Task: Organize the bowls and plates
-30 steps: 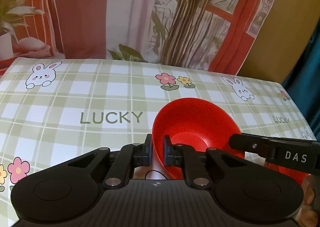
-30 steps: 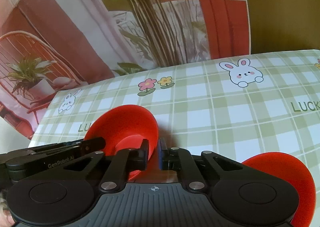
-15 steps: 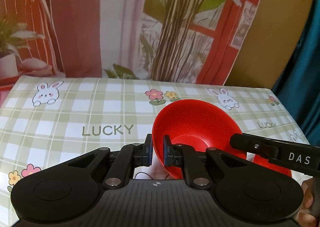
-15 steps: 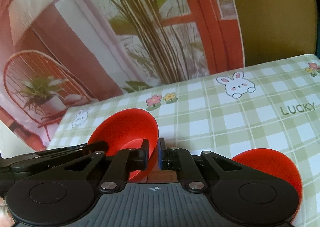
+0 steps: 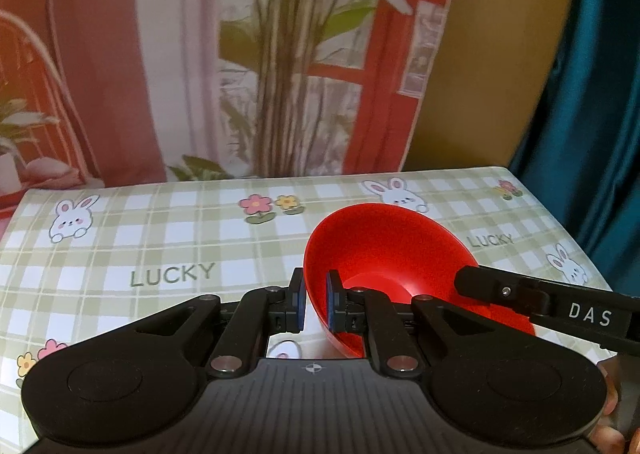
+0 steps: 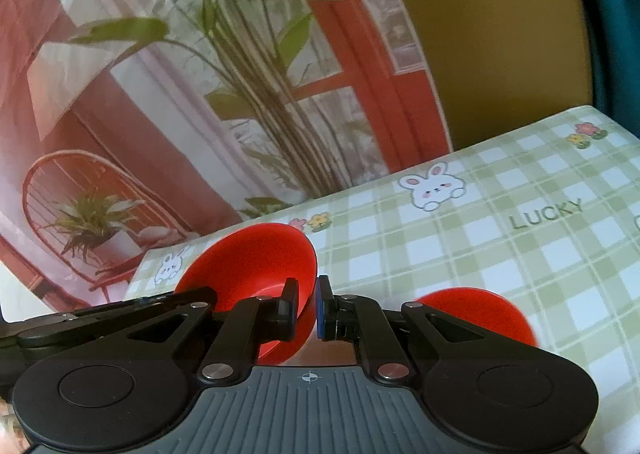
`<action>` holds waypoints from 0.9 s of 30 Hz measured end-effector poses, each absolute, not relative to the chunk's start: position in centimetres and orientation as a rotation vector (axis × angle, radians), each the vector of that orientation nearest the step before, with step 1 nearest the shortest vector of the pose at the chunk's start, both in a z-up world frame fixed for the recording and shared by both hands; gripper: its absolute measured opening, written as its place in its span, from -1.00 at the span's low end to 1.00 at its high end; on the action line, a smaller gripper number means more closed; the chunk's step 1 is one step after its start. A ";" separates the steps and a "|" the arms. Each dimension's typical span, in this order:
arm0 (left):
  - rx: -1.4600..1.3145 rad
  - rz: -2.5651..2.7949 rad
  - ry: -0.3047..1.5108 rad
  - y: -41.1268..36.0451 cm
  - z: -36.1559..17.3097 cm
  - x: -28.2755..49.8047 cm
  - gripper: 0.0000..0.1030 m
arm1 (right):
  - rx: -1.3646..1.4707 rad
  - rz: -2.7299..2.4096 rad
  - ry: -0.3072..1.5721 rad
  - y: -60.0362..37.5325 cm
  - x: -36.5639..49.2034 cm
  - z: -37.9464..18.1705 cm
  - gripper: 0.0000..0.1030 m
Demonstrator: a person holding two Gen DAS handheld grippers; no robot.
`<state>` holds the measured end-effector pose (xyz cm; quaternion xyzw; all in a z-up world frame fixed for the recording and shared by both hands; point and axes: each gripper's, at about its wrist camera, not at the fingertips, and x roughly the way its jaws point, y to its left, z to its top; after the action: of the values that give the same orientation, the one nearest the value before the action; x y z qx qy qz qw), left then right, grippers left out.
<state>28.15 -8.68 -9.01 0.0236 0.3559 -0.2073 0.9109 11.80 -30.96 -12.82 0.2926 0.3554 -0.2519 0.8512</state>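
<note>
Bowl (image 5: 384, 250) clamped between the fingers (image 5: 297, 306): plain red. Second bowl (image 6: 480, 314), right of the right gripper's fingers: plain red. Tablecloth (image 5: 160, 238) beyond the fingers: green-and-white check printed with white rabbits, pink and yellow flowers, green "LUCKY" lettering. Finger pads: blue on black.

Left gripper (image 5: 314, 308) and my right gripper (image 6: 307, 309) pinch opposite rims of one bowl (image 5: 384, 254), held above table (image 5: 160, 238). Second bowl (image 6: 476, 314) on table, right of first. Backdrop (image 5: 200, 54) behind table's far edge.
</note>
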 end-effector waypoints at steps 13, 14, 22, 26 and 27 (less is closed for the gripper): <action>0.138 -0.502 0.750 -15.0 -9.4 26.0 -0.77 | 0.674 -0.617 0.693 -33.9 5.5 -12.2 -0.84; 0.145 -0.507 0.752 -15.4 -9.5 25.9 -0.77 | 0.677 -0.624 0.690 -34.1 5.0 -12.2 -0.84; 0.193 -0.528 0.785 -17.5 -10.6 25.0 -0.76 | 0.713 -0.663 0.684 -35.3 2.0 -13.0 -0.84; 0.211 -0.533 0.801 -18.1 -11.2 24.8 -0.75 | 0.725 -0.671 0.689 -35.6 1.1 -13.4 -0.84; 0.217 -0.533 0.803 -18.2 -11.3 24.8 -0.75 | 0.720 -0.674 0.690 -35.5 0.9 -13.5 -0.84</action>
<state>24.76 -18.19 -11.34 0.1043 0.3854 -0.2558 0.8804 0.95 -35.55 -13.48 0.3385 0.3246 -0.3169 0.8244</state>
